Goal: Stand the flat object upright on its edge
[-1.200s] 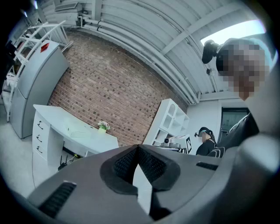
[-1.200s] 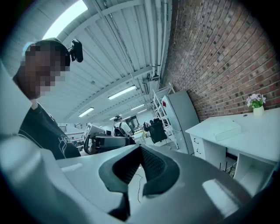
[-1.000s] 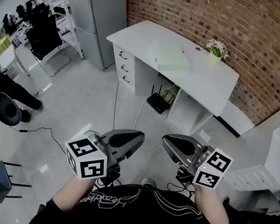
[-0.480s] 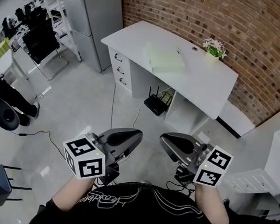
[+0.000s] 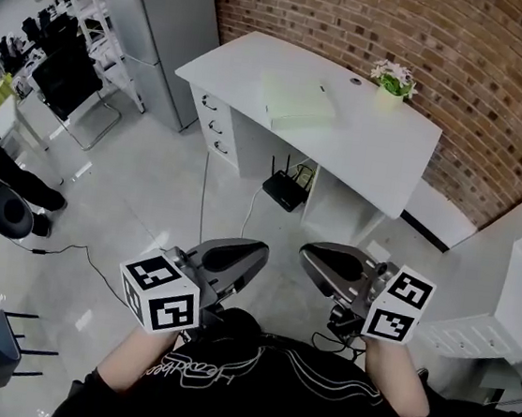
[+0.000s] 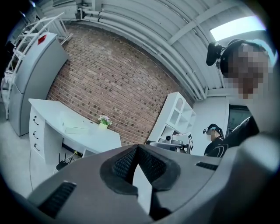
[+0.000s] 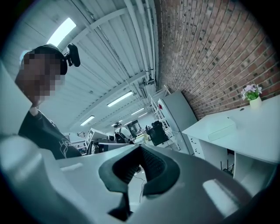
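1. Standing well back from the desk (image 5: pixel 381 150), the person holds both tools low before the chest, tips near each other but apart.
2. The left gripper (image 5: pixel 256 251) has a smooth, rounded grey shell. Its jaws are pressed together, the ribbed black pads meet in a V, and nothing is between them.
3. The right gripper (image 5: pixel 308 254) looks the same: jaws closed tight, dark ridged pads, nothing held.
4. The slab (image 5: pixel 298 102) is pale green, thin and rectangular with soft corners. It lies flat on the desk top near the middle, well apart from both grippers.
5. The desk is smooth and white, with a drawer stack at its left end, and it stands against a rough red brick wall (image 5: pixel 467 68).
6. A small pot (image 5: pixel 391 82) of pale flowers sits near the desk's back edge, apart from the slab.
7. A black router (image 5: pixel 284 190) with thin aerials sits in the knee gap on the glossy grey floor (image 5: pixel 140 197).
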Available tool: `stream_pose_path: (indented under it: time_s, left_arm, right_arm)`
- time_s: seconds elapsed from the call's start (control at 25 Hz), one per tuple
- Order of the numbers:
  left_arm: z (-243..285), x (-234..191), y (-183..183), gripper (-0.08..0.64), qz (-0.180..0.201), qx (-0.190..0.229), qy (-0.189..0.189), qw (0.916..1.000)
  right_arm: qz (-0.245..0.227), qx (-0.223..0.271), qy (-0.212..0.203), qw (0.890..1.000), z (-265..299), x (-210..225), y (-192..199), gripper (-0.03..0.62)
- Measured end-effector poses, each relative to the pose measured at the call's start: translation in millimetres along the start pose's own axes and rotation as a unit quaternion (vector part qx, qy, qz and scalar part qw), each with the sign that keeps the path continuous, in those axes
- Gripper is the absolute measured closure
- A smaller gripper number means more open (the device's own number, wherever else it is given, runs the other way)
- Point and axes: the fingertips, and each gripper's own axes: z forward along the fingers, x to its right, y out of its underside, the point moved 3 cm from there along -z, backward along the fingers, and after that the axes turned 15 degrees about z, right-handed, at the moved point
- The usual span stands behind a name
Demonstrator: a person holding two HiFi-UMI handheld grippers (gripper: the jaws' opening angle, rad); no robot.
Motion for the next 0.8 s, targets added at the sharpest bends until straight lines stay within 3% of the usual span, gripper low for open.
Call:
stream_pose_path:
  time_s: [0.44,0.6,0.8]
  left_arm:
    - [24,-66,7,0.558,-0.051,-0.005,0.008,0.9987]
    - [33,-120,8,0.558,-0.076,-0.010,0.011,0.9970]
    - [50,-212,5,0.558,-0.138,-0.011,0.006,0.9904]
  right_arm:
    - [0.032,-0.006,0.026,0.999,33,56,-13,0.588]
    - [0.053,-0.008,0.029,0.998,69,91,-27,0.588]
    - [0.089,-0.006,0.021,0.996,128,143,-54,0.588]
